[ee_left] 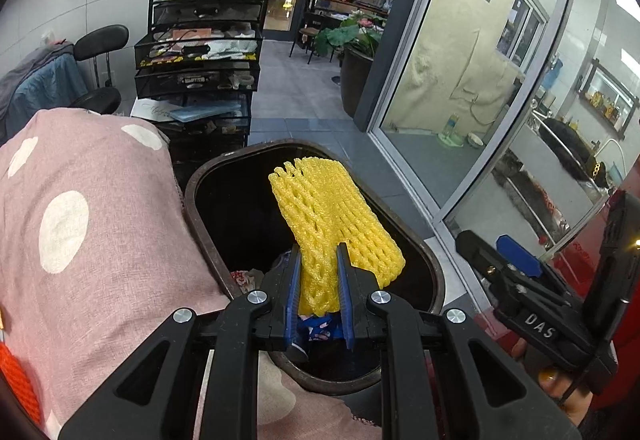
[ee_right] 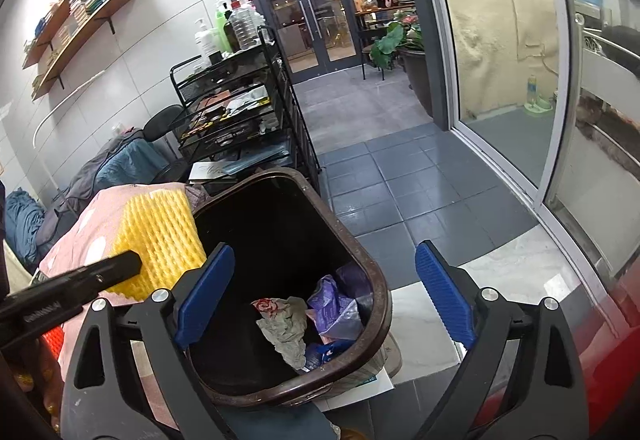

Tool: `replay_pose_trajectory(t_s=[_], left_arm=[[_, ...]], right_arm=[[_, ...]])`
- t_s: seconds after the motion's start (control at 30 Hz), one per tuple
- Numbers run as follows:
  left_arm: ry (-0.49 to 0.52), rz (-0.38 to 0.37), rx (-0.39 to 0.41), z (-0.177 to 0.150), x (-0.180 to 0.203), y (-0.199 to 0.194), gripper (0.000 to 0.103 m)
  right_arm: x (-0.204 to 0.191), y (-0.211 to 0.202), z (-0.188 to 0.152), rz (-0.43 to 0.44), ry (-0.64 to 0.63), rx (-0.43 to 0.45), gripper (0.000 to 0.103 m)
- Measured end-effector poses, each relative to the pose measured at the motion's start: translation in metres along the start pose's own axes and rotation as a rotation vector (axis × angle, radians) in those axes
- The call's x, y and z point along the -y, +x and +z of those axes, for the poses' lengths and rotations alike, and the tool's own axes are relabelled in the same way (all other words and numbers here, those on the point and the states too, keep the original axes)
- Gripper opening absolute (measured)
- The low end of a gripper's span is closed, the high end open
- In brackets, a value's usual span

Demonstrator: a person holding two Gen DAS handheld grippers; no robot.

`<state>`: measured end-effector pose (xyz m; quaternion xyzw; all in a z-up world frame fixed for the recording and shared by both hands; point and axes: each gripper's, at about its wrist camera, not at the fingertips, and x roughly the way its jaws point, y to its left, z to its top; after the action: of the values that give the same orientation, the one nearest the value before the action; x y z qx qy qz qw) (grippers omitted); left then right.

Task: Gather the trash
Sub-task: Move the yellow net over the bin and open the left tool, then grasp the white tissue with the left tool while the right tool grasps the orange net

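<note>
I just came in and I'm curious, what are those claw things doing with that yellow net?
A person is collecting trash with a gripper in each hand. The left gripper is shut on a yellow foam net and holds it over the open brown bin. The right gripper is open and empty above the bin. Crumpled wrappers already lie inside. The net has not been dropped yet.

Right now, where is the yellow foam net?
In the left wrist view the yellow foam net is clamped in the left tool, held above the open brown bin, beside the pink dotted cloth.
</note>
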<state>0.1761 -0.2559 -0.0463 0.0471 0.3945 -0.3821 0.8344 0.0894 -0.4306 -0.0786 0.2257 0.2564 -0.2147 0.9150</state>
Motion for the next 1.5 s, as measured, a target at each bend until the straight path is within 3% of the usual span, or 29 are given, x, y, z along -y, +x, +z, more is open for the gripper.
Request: replay_pose_trajectory(t_s=[0.07, 0.13, 0.2, 0.4, 0.57, 0.77, 1.0, 1.3, 1.5], left_arm=[[0.01, 0.013, -0.02, -0.001, 0.001, 0.004, 0.021], [0.031, 0.044, -0.025, -0.005, 0.003, 0.005, 0.035], [0.036, 0.055, -0.012, -0.006, 0.003, 0.004, 0.061], [0.041, 0.064, 0.041, -0.006, 0.003, -0.007, 0.089], [0.071, 0.114, 0.089, -0.007, 0.007, -0.016, 0.095], [0.076, 0.184, 0.155, -0.009, 0.008, -0.04, 0.096], [0.01, 0.234, 0.256, -0.017, -0.009, -0.078, 0.096], [-0.072, 0.314, 0.379, -0.038, -0.033, -0.139, 0.096], [-0.142, 0.432, 0.428, -0.062, -0.053, -0.168, 0.096]], right_arm=[[0.0, 0.001, 0.0, -0.001, 0.002, -0.003, 0.092], [0.002, 0.002, 0.0, 0.002, 0.004, -0.005, 0.092], [0.003, 0.002, -0.001, 0.0, 0.005, -0.004, 0.093], [0.005, 0.002, -0.002, 0.009, 0.021, -0.004, 0.093], [0.006, 0.001, -0.002, 0.012, 0.031, 0.0, 0.093], [0.001, -0.004, -0.002, 0.053, 0.024, 0.022, 0.093], [-0.016, -0.015, 0.002, 0.085, -0.03, 0.077, 0.093], [-0.065, -0.028, 0.004, 0.178, -0.151, 0.105, 0.093], [-0.11, -0.04, -0.003, 0.285, -0.25, 0.113, 0.094]])
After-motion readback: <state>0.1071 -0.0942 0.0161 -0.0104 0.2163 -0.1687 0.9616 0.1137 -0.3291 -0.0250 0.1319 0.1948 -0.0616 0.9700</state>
